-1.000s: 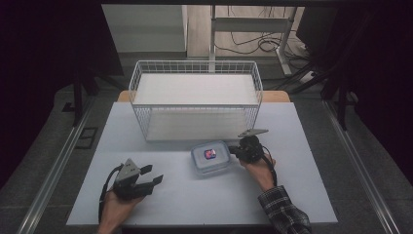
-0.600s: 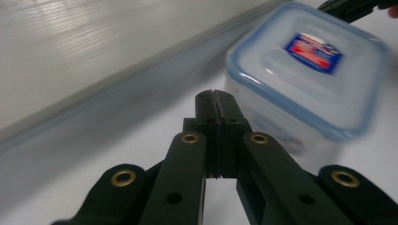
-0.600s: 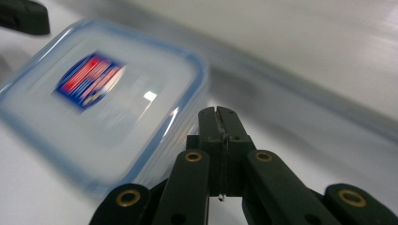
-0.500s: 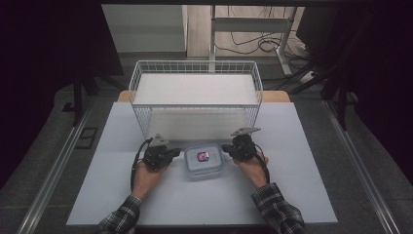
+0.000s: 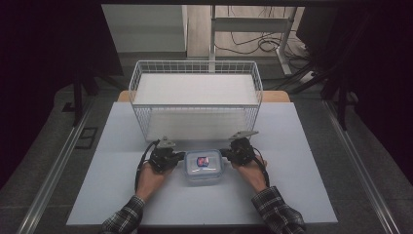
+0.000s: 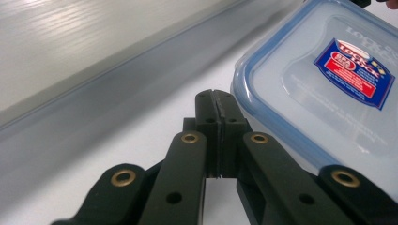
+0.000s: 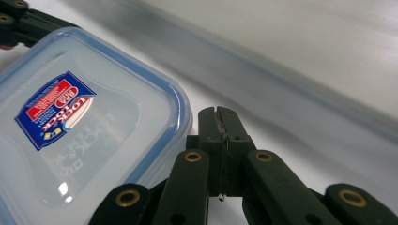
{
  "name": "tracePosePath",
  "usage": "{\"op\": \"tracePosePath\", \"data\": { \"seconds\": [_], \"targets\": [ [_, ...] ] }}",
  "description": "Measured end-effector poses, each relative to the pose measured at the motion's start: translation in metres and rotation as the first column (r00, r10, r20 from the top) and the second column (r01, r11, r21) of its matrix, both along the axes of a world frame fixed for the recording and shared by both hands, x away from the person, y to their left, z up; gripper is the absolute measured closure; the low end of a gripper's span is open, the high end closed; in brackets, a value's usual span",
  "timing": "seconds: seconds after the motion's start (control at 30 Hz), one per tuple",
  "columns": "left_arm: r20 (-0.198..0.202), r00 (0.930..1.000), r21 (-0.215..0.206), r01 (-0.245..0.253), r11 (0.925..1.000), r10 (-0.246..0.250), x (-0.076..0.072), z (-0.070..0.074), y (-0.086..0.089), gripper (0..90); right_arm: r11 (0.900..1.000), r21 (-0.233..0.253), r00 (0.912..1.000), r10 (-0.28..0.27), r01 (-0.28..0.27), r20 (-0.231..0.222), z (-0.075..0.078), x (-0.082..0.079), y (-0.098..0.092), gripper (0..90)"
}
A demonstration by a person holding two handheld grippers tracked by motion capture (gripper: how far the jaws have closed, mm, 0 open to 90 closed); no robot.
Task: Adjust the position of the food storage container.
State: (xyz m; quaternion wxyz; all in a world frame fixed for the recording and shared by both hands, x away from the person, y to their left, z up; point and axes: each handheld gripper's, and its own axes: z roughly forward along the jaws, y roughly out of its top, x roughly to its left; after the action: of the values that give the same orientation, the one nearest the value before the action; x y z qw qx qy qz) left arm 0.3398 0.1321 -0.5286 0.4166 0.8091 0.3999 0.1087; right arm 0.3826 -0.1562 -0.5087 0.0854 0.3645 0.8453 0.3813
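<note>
The left gripper (image 5: 171, 158) is now sitting just beside the left edge of the food container (image 5: 203, 166), having swung in from the near left part of the bench (image 5: 302, 195) where it was lying a second ago, well apart from the box. The right gripper (image 5: 234, 152) is staying at the container's right edge, much as before. So the container is now being flanked on both sides, which I judge to be the set-up for squeezing or lifting it between the two tools, probably towards the wire basket (image 5: 146, 124) standing just behind it.

Both pairs of jaws are pressed together with nothing between them: in the left gripper view the closed tips (image 6: 216, 105) are lying beside the blue-rimmed lid (image 6: 324, 79), and in the right gripper view the closed tips (image 7: 219, 123) are resting next to the lid's rounded corner (image 7: 180, 108); whether they are touching it I cannot tell.

The container is lying flat on the bench, lid up, label (image 5: 202, 160) facing the ceiling, at the middle front, between the two hands. Its long axis is running left to right, roughly parallel to the basket's front wall
</note>
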Motion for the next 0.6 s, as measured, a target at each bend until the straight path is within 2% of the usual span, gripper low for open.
{"op": "tracePosePath", "data": {
  "seconds": [0.03, 0.07, 0.3, 0.47, 0.57, 0.6],
  "targets": [
    [-0.002, 1.0000, 0.003, -0.001, 1.0000, 0.001, -0.002, 0.001, -0.001, 89.9, 1.000, 0.005, 1.0000, 0.002, -0.002, -0.005, 0.000, -0.003, 0.000, 89.1],
    [0.004, 0.9999, 0.023, 0.010, 0.9997, -0.010, -0.005, 0.002, -0.002, 89.9, 1.000, 0.007, 0.9998, -0.003, 0.003, -0.018, 0.001, -0.009, 0.000, 89.1],
    [-0.014, 0.9993, 0.035, 0.034, 0.9988, -0.034, -0.017, 0.002, -0.004, 89.9, 1.000, -0.017, 0.9991, 0.014, -0.015, -0.039, 0.000, -0.028, -0.002, 88.9],
    [-0.033, 0.9987, 0.034, 0.041, 0.9986, -0.039, -0.026, 0.002, -0.003, 89.9, 1.000, -0.013, 0.9984, 0.025, -0.025, -0.050, 0.000, -0.039, -0.003, 88.2],
    [-0.026, 0.9993, 0.034, 0.028, 0.9990, -0.027, -0.030, 0.005, 0.001, 87.3, 0.999, -0.025, 0.9986, 0.027, -0.029, -0.045, 0.000, -0.041, -0.003, 86.2],
    [-0.018, 0.9997, 0.035, 0.015, 0.9993, -0.015, -0.033, 0.007, 0.005, 87.3, 0.999, -0.028, 0.9993, 0.025, -0.025, -0.028, 0.002, -0.043, -0.004, 84.0]
  ]
}}
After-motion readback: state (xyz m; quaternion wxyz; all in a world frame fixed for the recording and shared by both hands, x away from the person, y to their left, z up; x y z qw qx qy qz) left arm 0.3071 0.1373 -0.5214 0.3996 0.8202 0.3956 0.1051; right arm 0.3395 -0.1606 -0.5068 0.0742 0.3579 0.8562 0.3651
